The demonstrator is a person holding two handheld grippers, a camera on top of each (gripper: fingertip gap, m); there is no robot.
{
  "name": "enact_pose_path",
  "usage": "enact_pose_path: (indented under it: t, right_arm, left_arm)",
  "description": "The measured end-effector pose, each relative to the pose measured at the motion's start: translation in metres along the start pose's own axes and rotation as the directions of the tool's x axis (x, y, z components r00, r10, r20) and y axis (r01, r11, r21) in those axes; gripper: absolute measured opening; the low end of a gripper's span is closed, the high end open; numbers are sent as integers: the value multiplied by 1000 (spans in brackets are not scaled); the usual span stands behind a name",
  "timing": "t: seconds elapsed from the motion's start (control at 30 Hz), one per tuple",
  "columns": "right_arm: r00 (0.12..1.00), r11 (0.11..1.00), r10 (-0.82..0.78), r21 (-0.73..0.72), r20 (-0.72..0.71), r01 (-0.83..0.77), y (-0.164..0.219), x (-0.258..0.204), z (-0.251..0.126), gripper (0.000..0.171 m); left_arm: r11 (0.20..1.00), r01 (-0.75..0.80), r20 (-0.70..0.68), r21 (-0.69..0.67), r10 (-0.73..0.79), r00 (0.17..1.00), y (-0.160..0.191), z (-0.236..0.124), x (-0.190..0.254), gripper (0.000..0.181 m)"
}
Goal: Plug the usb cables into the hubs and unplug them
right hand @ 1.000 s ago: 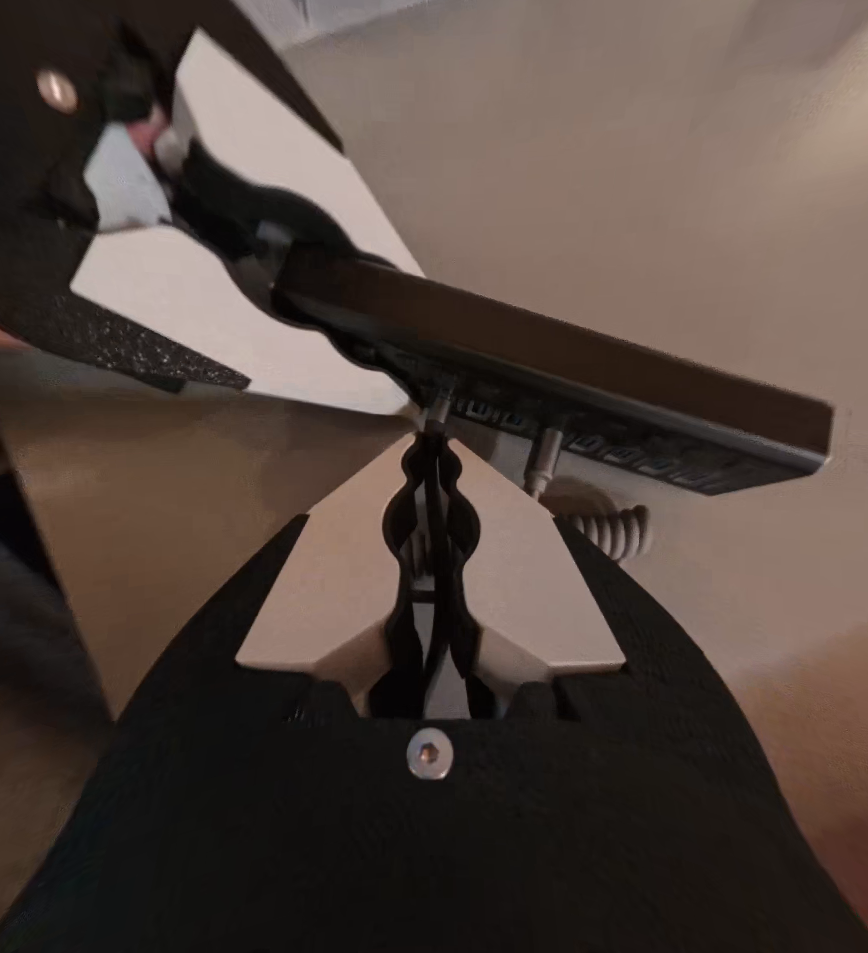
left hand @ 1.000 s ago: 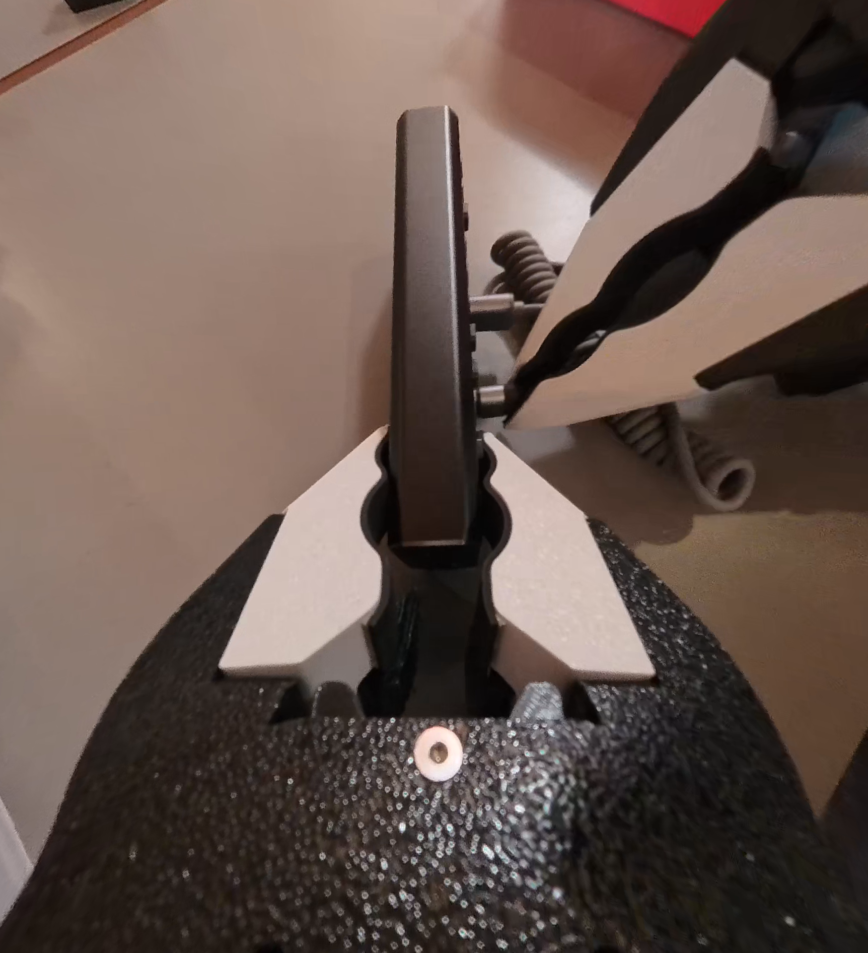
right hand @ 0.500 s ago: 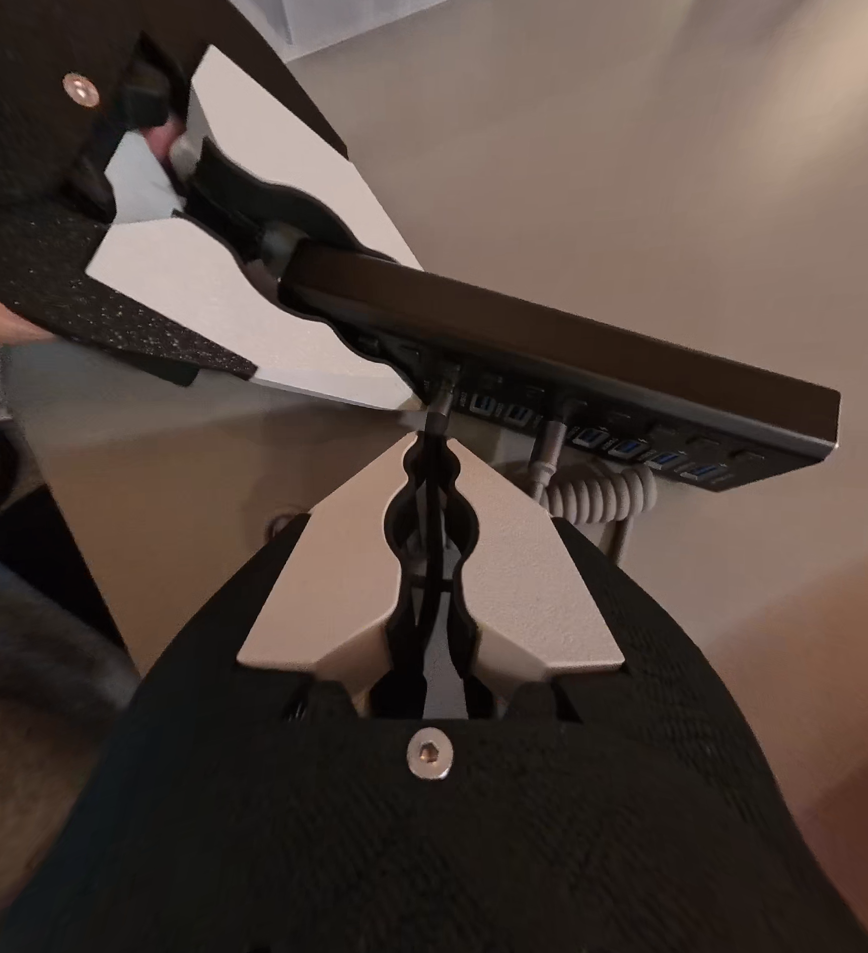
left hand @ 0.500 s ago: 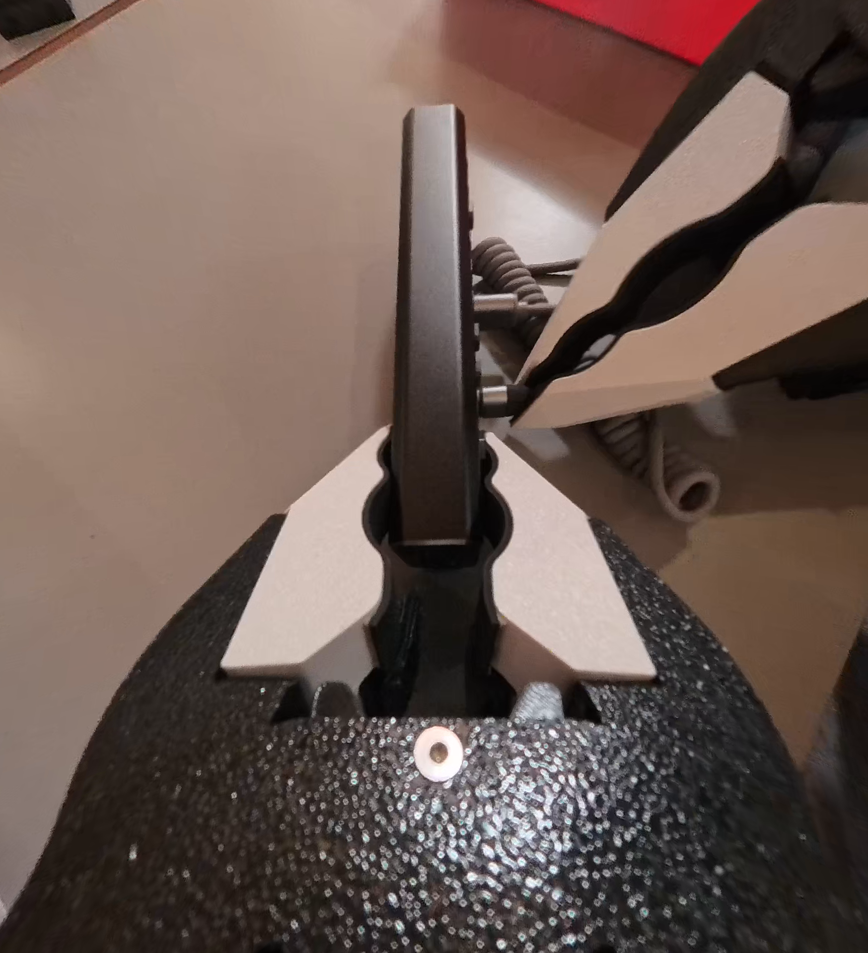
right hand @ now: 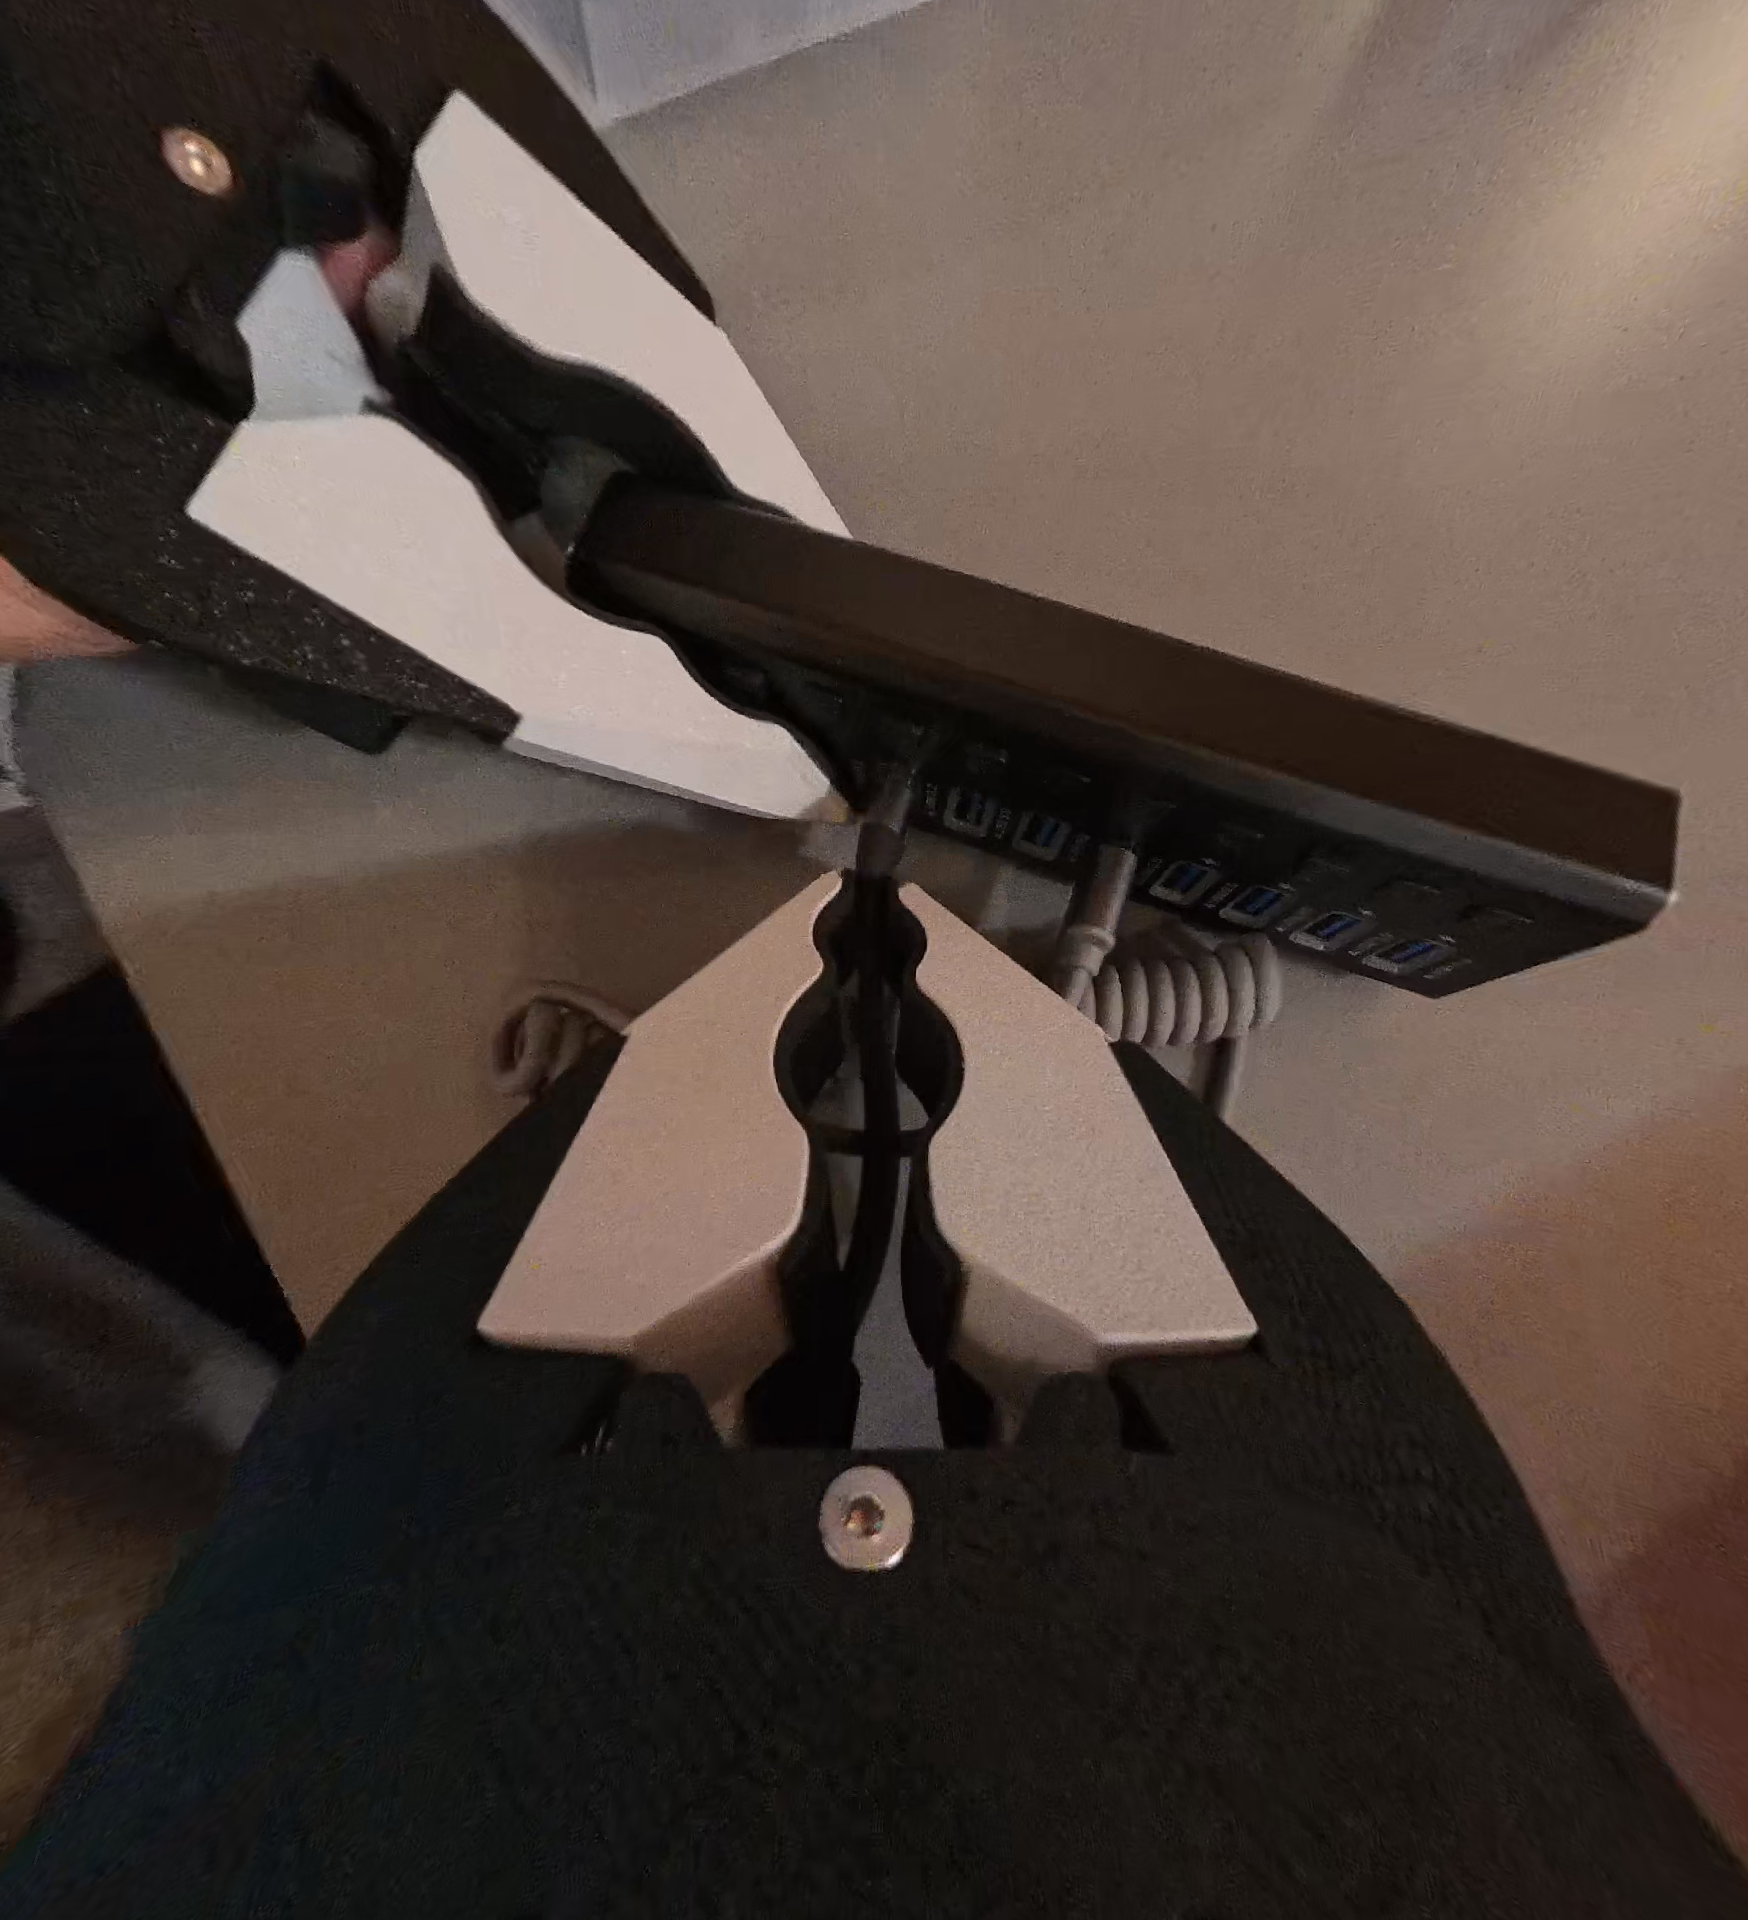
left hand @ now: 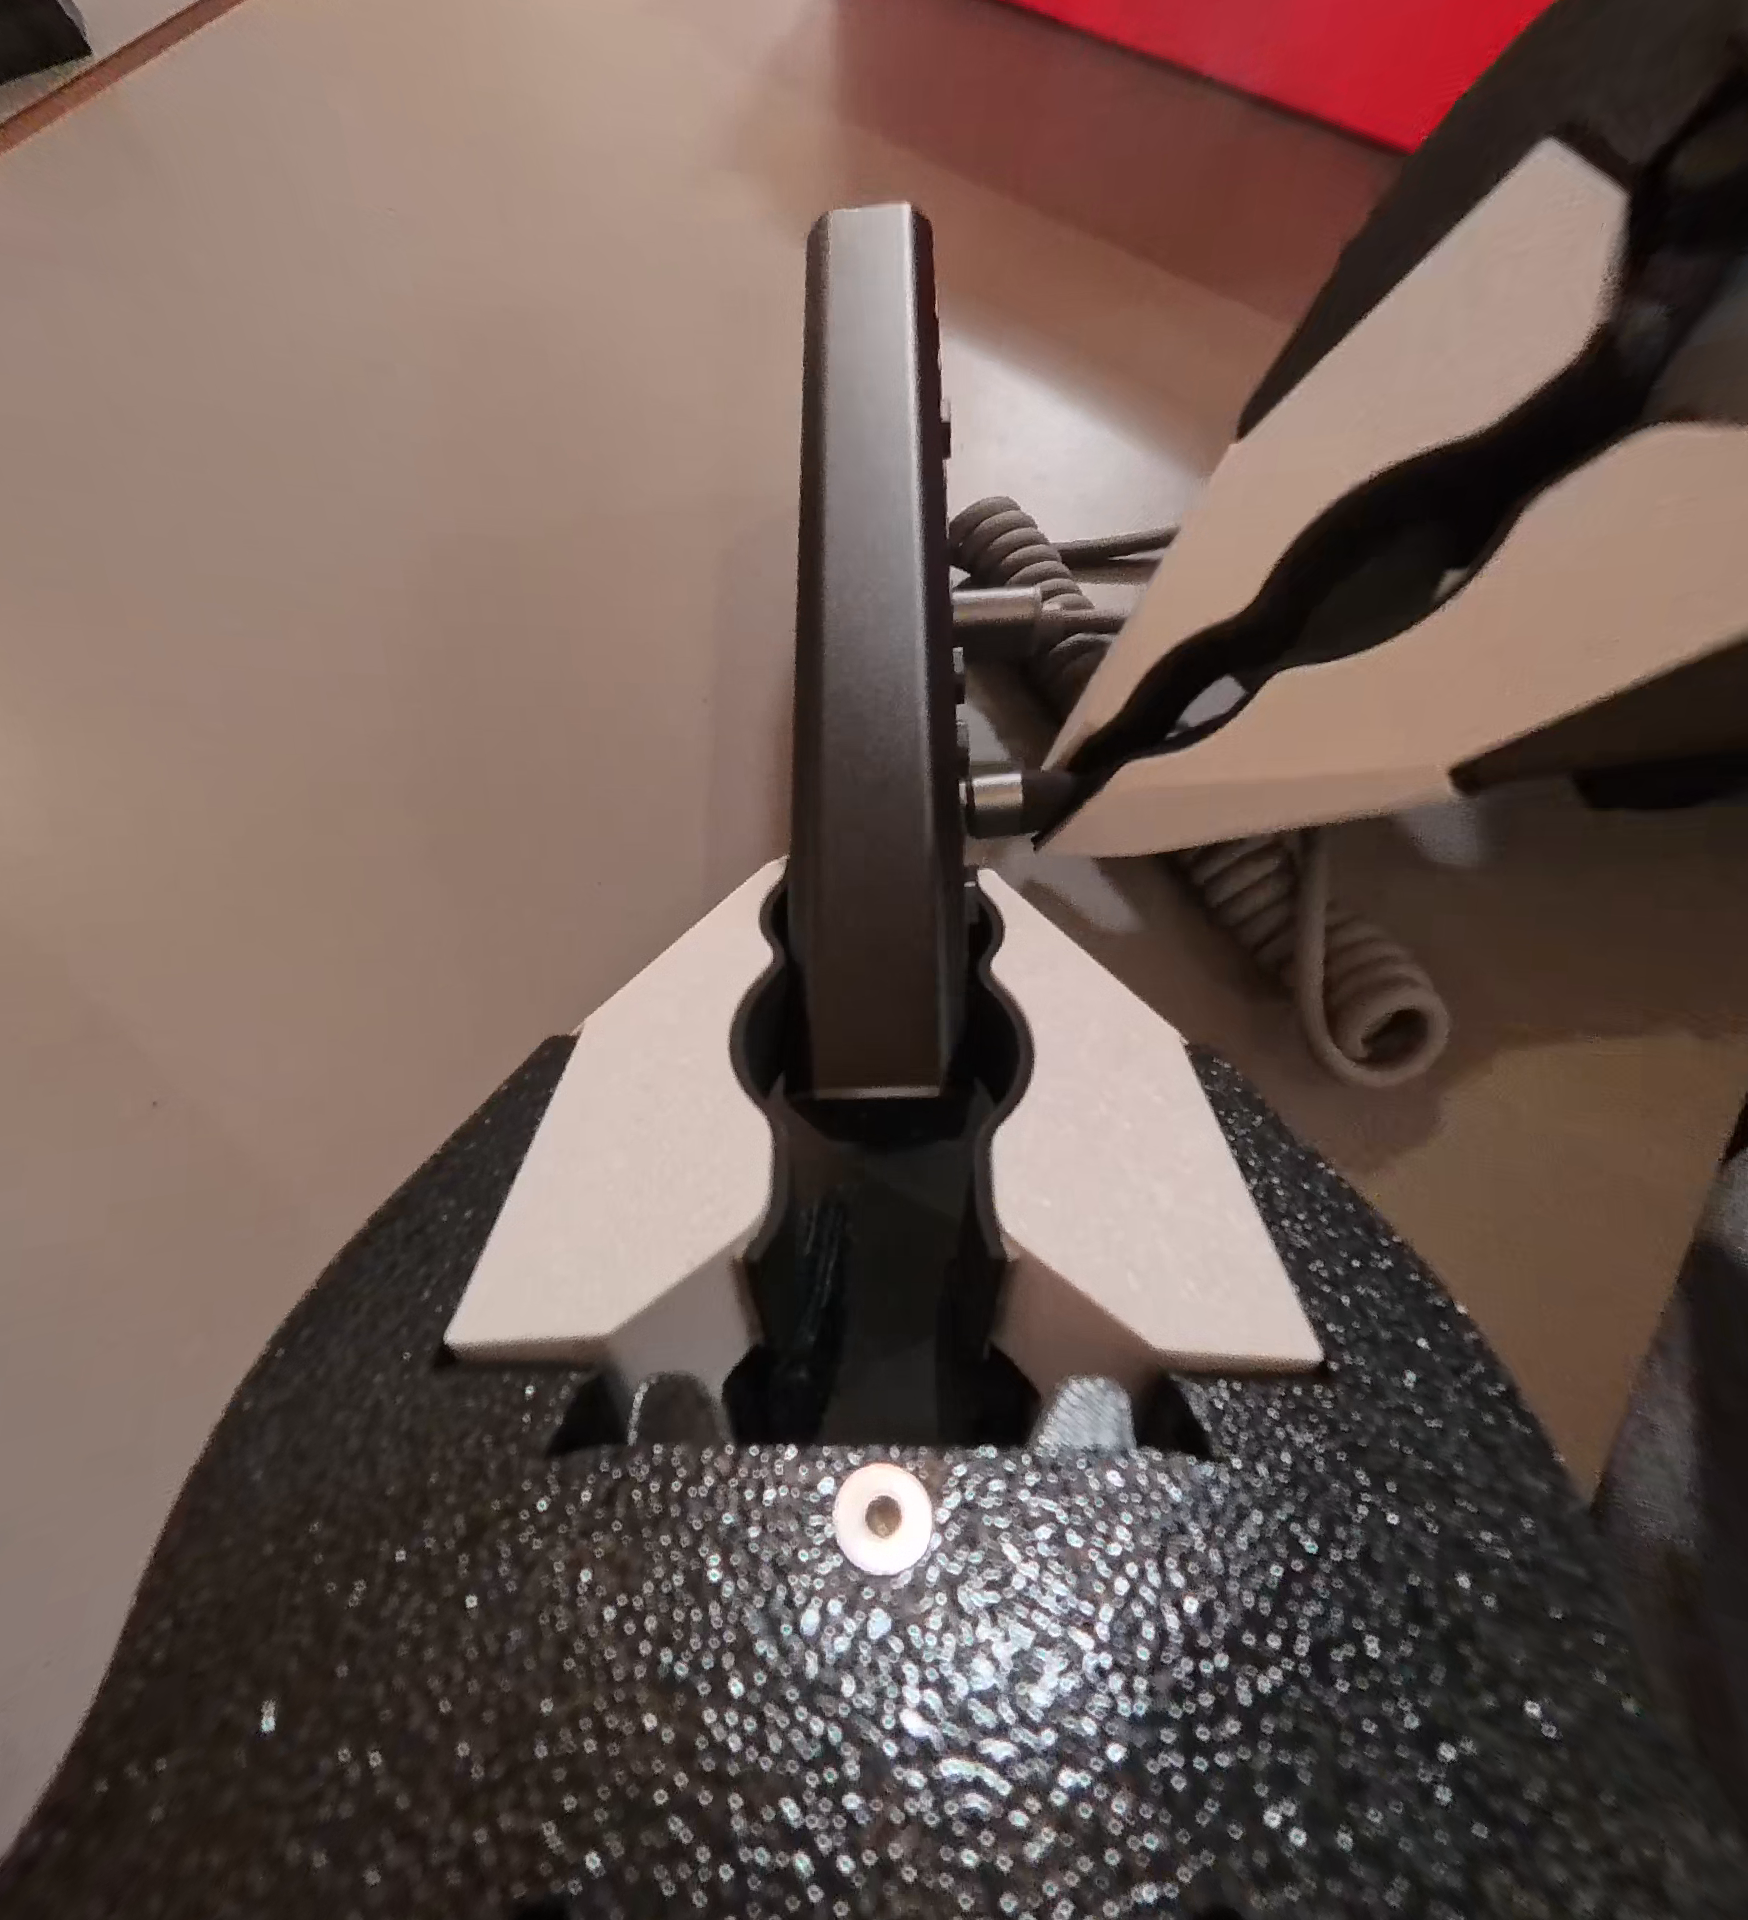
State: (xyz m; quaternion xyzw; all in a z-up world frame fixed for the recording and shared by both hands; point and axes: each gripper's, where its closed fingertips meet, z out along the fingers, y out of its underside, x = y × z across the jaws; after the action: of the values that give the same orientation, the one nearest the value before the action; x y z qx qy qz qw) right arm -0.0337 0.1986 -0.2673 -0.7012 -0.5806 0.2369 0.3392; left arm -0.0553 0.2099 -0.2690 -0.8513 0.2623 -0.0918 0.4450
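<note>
Coiled cable (left hand: 1369,966) on table (left hand: 330,623) (right of hub (left hand: 870,623))

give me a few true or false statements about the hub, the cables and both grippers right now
1. The left gripper is clamped on one end of the dark USB hub. True.
2. The right gripper is open and holds nothing. False: it is shut on the black cable, just behind its plug.
3. The grey coiled cable is plugged into the hub. True.
4. The hub lies flat on the table. False: it is held up off the table, port side facing the right gripper.
5. Every port on the hub is filled. False: several blue ports are empty.
</note>
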Motion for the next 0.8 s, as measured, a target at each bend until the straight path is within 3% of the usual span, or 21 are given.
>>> enact_pose_path:
  t: [0.1,0.2,0.27,0.37,0.47,0.8]
  right_arm:
    - [984,987,-148,-72,-103,141,0,-1,1,2]
    - [990,999,48,-13,130,-46,0,-3,1,3]
    - [969,989,148,-22,198,-146,0,-4,1,6]
    - [997,998,32,-48,72,-28,5,1,4,20]
    - [997,996,-72,-45,-19,71,-3,0,8,15]
    - [994,993,-83,-92,-67,76,-9,5,16,7]
  left_arm:
    - [1000,12,-8,-2,-12,1000,1,-1,0,26]
    - [1000,-18,4,-2,18,1000,1,-1,1,26]
    - [1000,-5,7,-5,5,1000,1,-1,0,26]
    - [1000,16,13,-6,-16,1000,2,-1,-3,26]
    - [1000,19,15,-6,-19,1000,2,-1,-3,27]
    - [998,56,34,-7,-56,998,2,-1,-9,26]
